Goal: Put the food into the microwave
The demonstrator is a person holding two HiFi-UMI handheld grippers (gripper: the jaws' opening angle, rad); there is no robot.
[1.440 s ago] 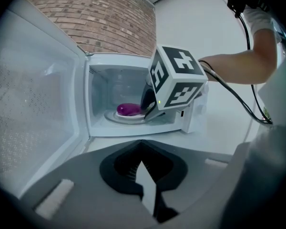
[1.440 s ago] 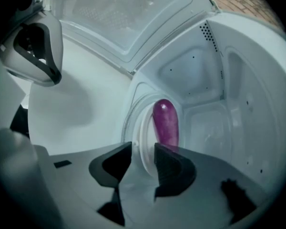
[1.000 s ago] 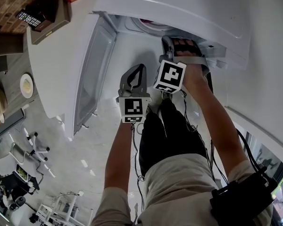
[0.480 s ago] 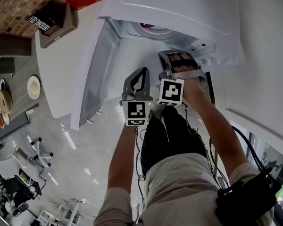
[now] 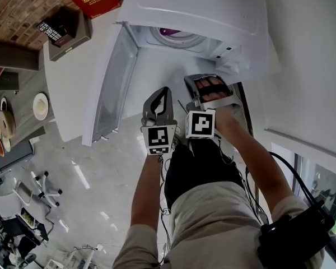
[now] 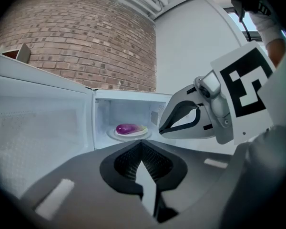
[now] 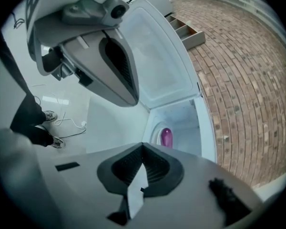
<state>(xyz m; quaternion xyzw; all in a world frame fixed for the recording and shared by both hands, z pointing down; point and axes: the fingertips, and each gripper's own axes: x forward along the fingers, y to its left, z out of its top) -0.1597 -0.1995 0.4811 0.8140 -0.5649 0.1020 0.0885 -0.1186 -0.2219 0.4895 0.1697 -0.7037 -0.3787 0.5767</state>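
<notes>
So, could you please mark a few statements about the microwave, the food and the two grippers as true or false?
The microwave door stands open. True.
The purple food lies on a plate inside the microwave. True.
The right gripper holds the plate. False: it is shut on nothing, outside the microwave.
The left gripper reaches inside the microwave. False: it is in front of the opening, shut and empty.
</notes>
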